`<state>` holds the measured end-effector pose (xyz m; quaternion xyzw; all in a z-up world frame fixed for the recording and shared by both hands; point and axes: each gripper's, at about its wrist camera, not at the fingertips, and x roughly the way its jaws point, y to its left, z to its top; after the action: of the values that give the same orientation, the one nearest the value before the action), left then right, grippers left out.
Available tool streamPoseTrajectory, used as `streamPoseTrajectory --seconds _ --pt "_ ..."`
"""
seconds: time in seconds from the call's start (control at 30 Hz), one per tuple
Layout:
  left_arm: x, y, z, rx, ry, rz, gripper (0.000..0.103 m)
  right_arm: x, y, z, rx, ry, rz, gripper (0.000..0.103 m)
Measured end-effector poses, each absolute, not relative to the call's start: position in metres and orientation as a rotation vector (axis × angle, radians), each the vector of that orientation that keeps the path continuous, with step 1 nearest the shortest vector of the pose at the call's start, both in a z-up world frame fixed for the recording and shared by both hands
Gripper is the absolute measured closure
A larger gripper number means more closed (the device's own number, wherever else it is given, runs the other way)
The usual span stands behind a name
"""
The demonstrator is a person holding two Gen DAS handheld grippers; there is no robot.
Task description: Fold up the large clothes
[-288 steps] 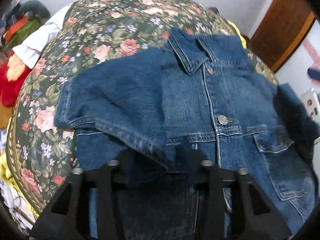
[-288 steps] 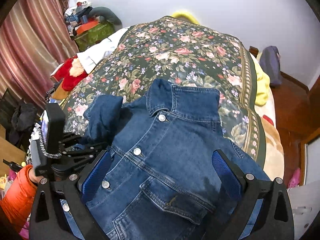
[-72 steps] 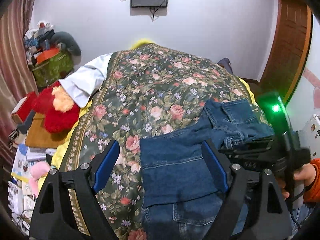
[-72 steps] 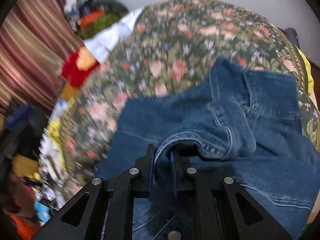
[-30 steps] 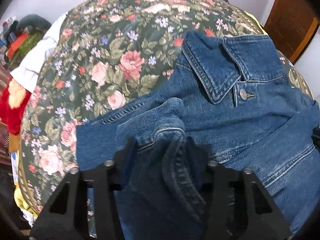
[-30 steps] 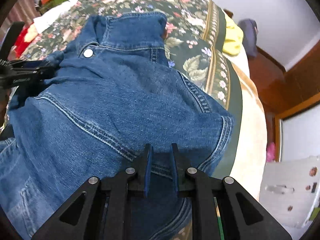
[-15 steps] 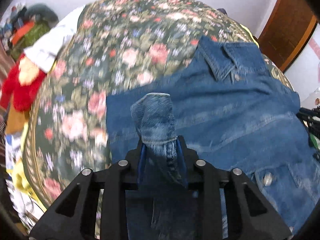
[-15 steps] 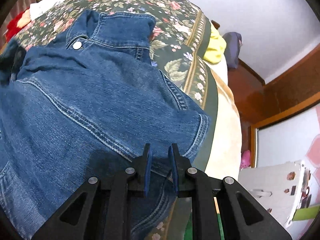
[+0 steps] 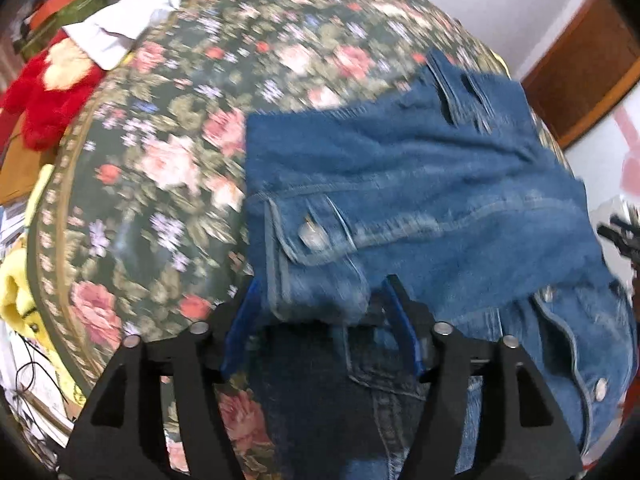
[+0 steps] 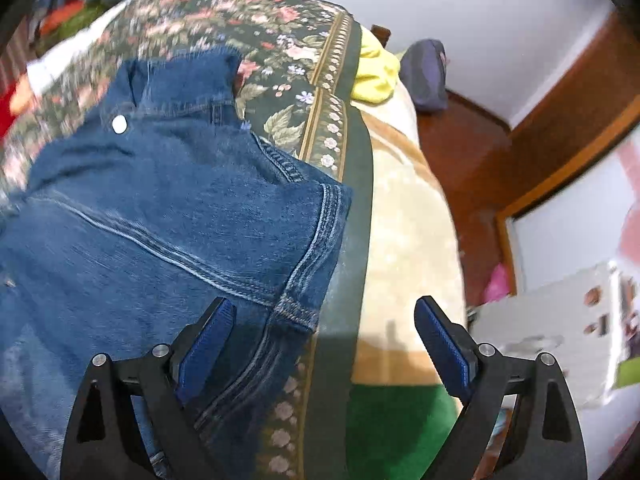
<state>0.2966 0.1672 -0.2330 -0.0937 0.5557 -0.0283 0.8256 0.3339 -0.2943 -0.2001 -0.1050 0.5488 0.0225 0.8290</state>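
Denim jacket point(image 9: 420, 184) lies on a bed under a floral bedspread point(image 9: 168, 128), both sleeves folded across its front. Nearest, the left gripper point(image 9: 316, 320) has its fingers apart around the buttoned cuff point(image 9: 312, 248); the right gripper point(image 10: 320, 344) is spread wide over the jacket's right edge. Farther off, the collar point(image 10: 180, 76) points toward the wall.

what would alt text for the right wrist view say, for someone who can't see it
The right tool is open, its blue-padded fingers spread above the edge of a blue denim jacket lying on a floral bedspread. The jacket's collar points away from the camera, one metal button showing. A wooden door frame and white wall lie beyond.
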Motion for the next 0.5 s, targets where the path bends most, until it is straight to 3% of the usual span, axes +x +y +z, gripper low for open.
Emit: streamPoseTrajectory --seconds 0.07,0.3,0.43,0.5 --pt "0.305 0.178 -0.232 -0.230 1.169 -0.042 0.030 0.333 -0.305 -0.195 -0.120 1.176 0.074 0.012" --pt "0.342 0.195 -0.278 -0.352 1.284 -0.021 0.031 0.339 -0.330 -0.195 0.252 1.231 0.187 0.012" --pt "0.350 0.183 -0.279 -0.369 1.268 -0.041 0.060 0.346 -0.332 -0.204 0.284 1.249 0.170 0.012" --pt "0.351 0.169 -0.269 -0.268 1.221 0.000 0.068 0.349 -0.328 -0.209 0.264 1.255 0.169 0.012"
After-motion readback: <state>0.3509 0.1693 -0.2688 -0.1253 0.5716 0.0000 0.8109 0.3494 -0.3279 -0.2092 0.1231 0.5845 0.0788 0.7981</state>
